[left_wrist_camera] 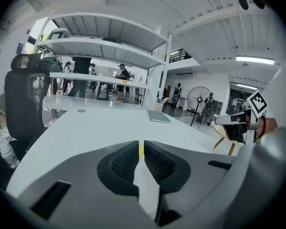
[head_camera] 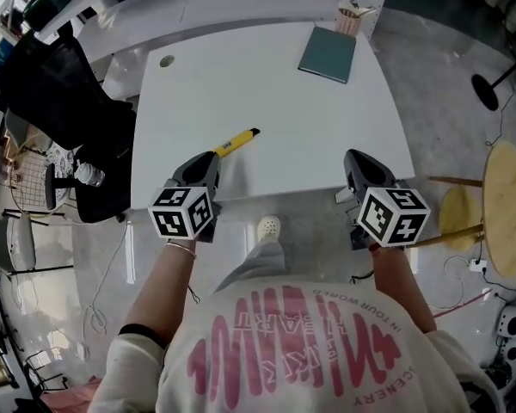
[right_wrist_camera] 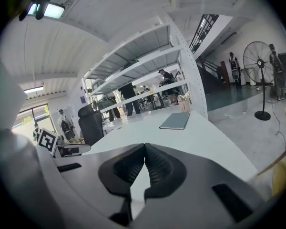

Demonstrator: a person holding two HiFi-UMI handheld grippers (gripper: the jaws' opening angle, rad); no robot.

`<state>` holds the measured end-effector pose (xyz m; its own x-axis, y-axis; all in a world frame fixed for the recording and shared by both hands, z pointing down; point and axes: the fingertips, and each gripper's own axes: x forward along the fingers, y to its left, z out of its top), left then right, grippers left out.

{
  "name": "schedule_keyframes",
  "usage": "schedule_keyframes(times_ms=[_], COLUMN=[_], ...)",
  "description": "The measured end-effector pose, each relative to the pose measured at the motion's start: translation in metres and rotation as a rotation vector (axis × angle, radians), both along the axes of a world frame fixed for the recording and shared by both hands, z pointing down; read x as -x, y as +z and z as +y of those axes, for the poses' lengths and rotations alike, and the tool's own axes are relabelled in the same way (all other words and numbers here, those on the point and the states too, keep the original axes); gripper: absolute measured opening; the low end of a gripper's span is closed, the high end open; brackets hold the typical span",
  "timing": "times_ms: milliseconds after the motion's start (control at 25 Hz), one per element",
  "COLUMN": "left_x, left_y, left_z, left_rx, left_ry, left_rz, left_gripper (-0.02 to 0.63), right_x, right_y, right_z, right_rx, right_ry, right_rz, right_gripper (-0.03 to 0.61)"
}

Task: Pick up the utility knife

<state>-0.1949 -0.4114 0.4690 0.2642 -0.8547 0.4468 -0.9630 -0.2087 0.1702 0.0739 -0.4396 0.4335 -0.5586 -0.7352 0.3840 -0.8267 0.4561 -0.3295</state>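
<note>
The hands are holding the left gripper (head_camera: 211,163) and right gripper (head_camera: 356,160) over the white table's (head_camera: 275,93) near edge, jaws closed on nothing; a black chair (head_camera: 64,93) is standing leftward, the yellow utility knife (head_camera: 235,142) lying just beyond the left gripper

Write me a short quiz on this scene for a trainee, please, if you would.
1. Fill in: the left gripper and the right gripper both have their jaws ____.
2. Which is nearest the yellow utility knife? A) left gripper B) right gripper C) teal notebook
3. True or false: the knife is in the right gripper's jaws.
Key: 1 shut; 2 A; 3 false.
</note>
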Motion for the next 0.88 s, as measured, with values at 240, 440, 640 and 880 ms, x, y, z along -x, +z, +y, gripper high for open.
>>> schedule_keyframes(times_ms=[240,440,640,880], left_x=[0.008,0.006,-0.001,-0.008], left_y=[0.019,0.038,0.065,0.081], left_z=[-0.023,-0.041,-0.052,-0.06], left_rx=[0.068,0.153,0.261,0.315], left_ry=[0.11,0.232,0.36,0.464], left_rz=[-0.076,-0.151,-0.244,-0.376], left_gripper=[0.115,0.152,0.17,0.17], right_x=[0.013,0.018,0.018,0.017], right_y=[0.007,0.021,0.032,0.037], right_z=[-0.017,-0.025,-0.032,-0.037], right_rx=[0.024,0.05,0.068,0.075], right_ry=[0.003,0.003,0.007,0.023], right_rz=[0.008,0.026,0.042,0.043], right_gripper=[0.015,0.015,0.015,0.015])
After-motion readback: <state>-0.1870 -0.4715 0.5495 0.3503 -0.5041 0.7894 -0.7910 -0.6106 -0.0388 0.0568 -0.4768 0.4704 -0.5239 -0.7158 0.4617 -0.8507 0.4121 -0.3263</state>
